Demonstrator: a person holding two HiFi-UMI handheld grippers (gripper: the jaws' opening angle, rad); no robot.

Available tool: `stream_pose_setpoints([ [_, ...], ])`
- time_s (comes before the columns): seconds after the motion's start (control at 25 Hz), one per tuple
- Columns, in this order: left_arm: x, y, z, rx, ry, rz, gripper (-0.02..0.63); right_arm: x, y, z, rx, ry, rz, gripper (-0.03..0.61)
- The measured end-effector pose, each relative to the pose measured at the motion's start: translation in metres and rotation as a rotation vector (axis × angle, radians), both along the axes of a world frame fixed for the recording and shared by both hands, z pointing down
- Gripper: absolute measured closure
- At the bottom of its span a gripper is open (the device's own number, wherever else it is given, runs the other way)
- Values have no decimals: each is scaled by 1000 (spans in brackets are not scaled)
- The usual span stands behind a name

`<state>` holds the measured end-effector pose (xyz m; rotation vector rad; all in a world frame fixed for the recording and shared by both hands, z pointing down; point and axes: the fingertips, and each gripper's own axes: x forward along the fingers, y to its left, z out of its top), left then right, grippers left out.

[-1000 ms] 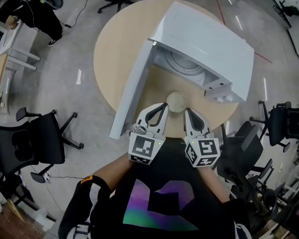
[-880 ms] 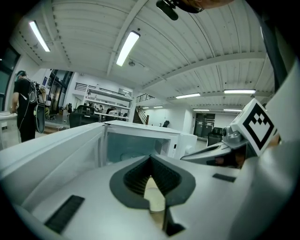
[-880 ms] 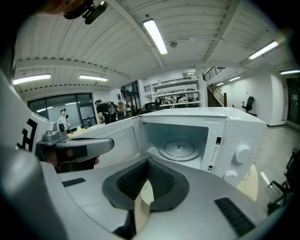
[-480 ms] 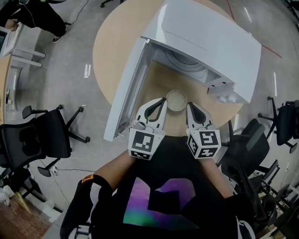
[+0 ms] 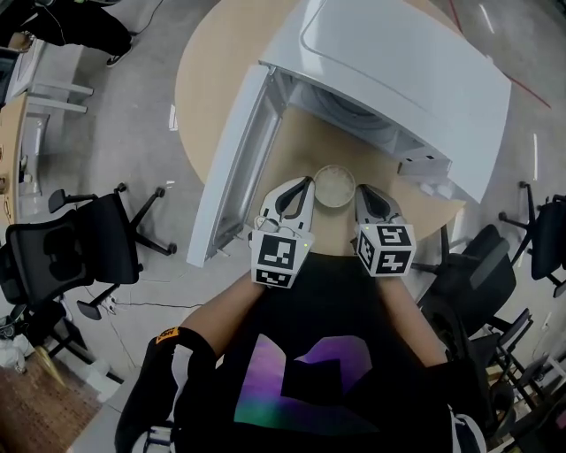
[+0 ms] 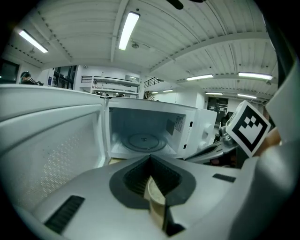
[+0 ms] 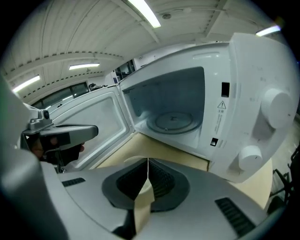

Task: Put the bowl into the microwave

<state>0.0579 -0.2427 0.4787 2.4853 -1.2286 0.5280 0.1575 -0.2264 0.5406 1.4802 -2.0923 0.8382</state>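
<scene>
A shallow cream bowl point(image 5: 334, 186) is held over the round wooden table point(image 5: 208, 84), just in front of the open white microwave point(image 5: 398, 66). My left gripper point(image 5: 306, 184) is shut on the bowl's left rim point(image 6: 155, 196). My right gripper point(image 5: 361, 189) is shut on its right rim point(image 7: 142, 199). The microwave's cavity with its glass turntable point(image 6: 141, 141) faces both grippers, and the turntable point(image 7: 174, 122) is bare. In the gripper views, most of the bowl is hidden behind the jaws.
The microwave door point(image 5: 232, 172) stands swung out to the left, beside my left gripper. The control panel with two knobs point(image 7: 274, 110) is at the right. Black office chairs point(image 5: 66, 257) stand around the table on the grey floor. A person point(image 5: 75, 22) is at the far upper left.
Both grippers have carried the bowl slightly forward toward the microwave's opening. The head camera has shifted a little.
</scene>
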Motion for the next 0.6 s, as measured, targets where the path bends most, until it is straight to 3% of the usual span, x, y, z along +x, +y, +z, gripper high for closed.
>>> stream_pose_setpoints([
  [0.6,-2,-10,35,-59,-52,-40,568,0,-7,42,-118,-152,2,560],
])
